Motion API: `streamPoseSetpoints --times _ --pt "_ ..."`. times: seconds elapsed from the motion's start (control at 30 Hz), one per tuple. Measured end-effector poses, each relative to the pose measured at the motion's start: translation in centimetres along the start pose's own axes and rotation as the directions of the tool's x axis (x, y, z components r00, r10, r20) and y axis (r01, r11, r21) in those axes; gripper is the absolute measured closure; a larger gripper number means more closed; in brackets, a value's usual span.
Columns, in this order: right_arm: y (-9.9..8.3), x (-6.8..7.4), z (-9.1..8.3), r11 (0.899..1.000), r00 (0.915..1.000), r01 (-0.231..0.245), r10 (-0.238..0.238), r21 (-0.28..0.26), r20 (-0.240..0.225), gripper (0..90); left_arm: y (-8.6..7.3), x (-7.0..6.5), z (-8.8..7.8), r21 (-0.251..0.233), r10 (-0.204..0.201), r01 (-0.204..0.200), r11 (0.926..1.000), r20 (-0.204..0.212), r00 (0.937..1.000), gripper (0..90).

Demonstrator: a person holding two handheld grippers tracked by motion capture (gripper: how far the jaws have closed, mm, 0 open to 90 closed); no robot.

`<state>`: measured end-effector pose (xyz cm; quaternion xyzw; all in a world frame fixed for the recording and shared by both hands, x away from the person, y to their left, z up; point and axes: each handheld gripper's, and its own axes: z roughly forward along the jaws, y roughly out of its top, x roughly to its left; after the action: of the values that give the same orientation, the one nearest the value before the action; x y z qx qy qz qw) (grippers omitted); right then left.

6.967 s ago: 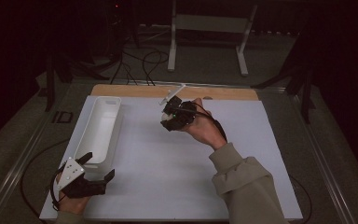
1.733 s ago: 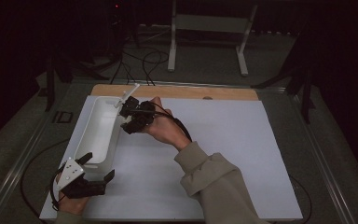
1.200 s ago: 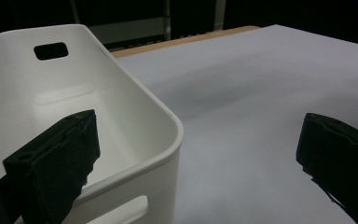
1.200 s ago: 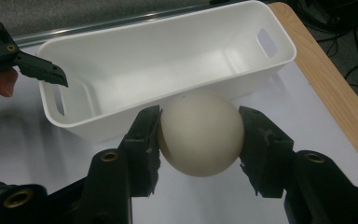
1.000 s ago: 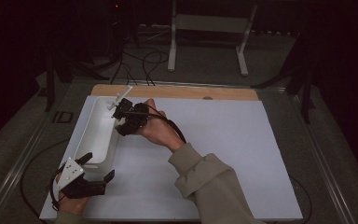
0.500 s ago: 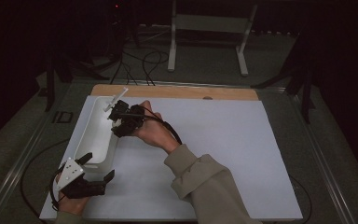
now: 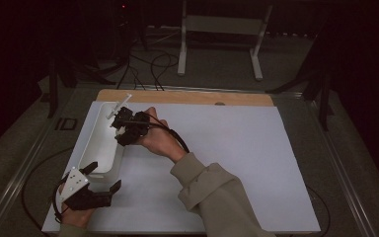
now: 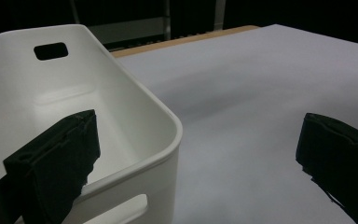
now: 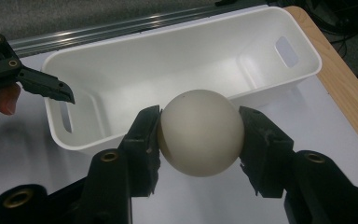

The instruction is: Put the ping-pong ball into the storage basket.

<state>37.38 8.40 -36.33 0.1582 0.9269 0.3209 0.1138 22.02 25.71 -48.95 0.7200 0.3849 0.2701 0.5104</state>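
Hovering at bin's far end — right gripper [image 9: 199, 135] clamped on cream ball [image 9: 200, 133], white bin [image 9: 186, 46] just below and ahead, long axis running back to left gripper [image 8: 191, 154] — jaws wide, astride near rim, gripping nothing.

A white bin [image 8: 121, 116] sat on the left, on a white table [image 8: 261, 93]. The bin had a hole for a handle in its far wall and one in its near wall. One black jaw of the left gripper [image 8: 196, 158] was inside the bin. The other was out over the table, far apart.
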Motion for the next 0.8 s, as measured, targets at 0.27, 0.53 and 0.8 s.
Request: streamPoseSetpoints --times 0.27,0.53,0.8 --pt "0.24 0.08 0.17 1.0 1.0 -0.007 0.007 -0.004 0.002 50.6 0.0 0.02 -0.03 0.002 0.004 -0.004 1.0 -0.001 1.0 0.1" --pt "0.57 0.4 0.59 1.0 1.0 -0.003 0.003 -0.005 -0.002 50.6 0.0 0.03 -0.05 0.001 0.002 -0.002 1.0 -0.001 1.0 0.1" --pt "1.0 0.72 0.99 1.0 0.9999 -0.004 0.004 -0.01 -0.011 50.5 -0.01 0.05 -0.07 0.0 0.001 -0.001 1.0 0.0 1.0 0.1"
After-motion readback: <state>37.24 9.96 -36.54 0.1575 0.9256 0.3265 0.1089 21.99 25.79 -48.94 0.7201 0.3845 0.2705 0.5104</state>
